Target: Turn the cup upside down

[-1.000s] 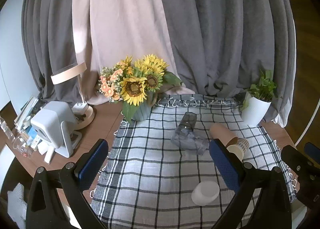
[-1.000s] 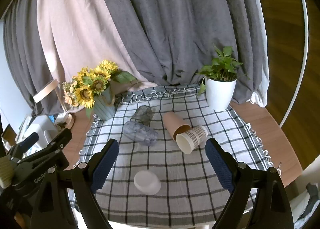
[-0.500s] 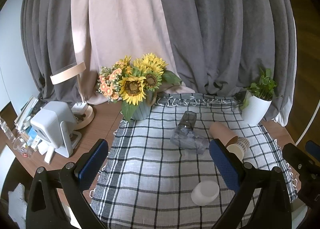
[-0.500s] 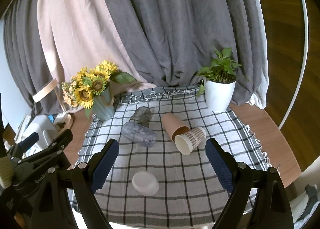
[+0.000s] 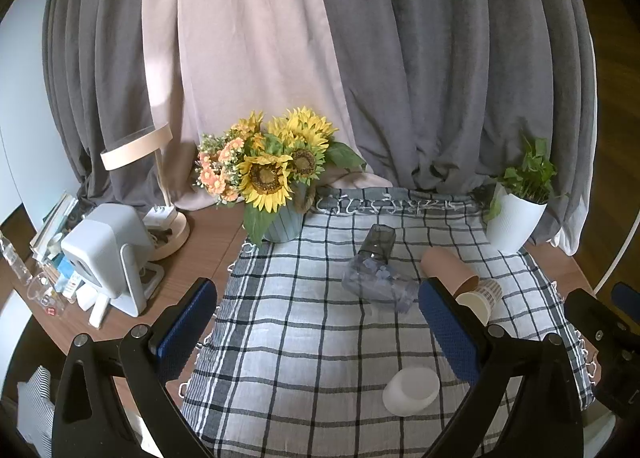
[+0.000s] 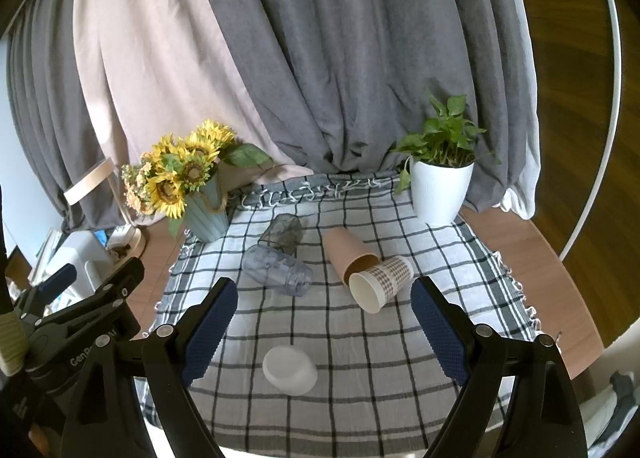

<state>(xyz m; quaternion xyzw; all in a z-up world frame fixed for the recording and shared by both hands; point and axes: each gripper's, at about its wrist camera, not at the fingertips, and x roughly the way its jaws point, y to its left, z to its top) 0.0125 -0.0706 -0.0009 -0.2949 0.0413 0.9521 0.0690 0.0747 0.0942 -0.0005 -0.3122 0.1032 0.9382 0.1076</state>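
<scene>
5 cups on the checked cloth (image 6: 400, 358): 2 clear plastic cups (image 6: 278, 270) & 2 paper cups (image 6: 380, 286) lying on sides mid-cloth, 1 white cup (image 6: 290, 370) near front edge, small, squat, already upside down. L gripper (image 5: 316, 330) & R gripper (image 6: 322, 322) both spread wide, holding nothing.

The left claw (image 6: 80, 322) body reads "GenR", partly hidden.

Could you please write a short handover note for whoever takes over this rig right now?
Left gripper: open, empty, above the checked cloth.
Right gripper: open, empty, above the same cloth.
Brown paper cup, patterned paper cup and two clear plastic cups lie on their sides mid-cloth.
Small white cup already sits upside down near the front edge.
Left: no cup is gripped yet; pick one and flip it.
</scene>
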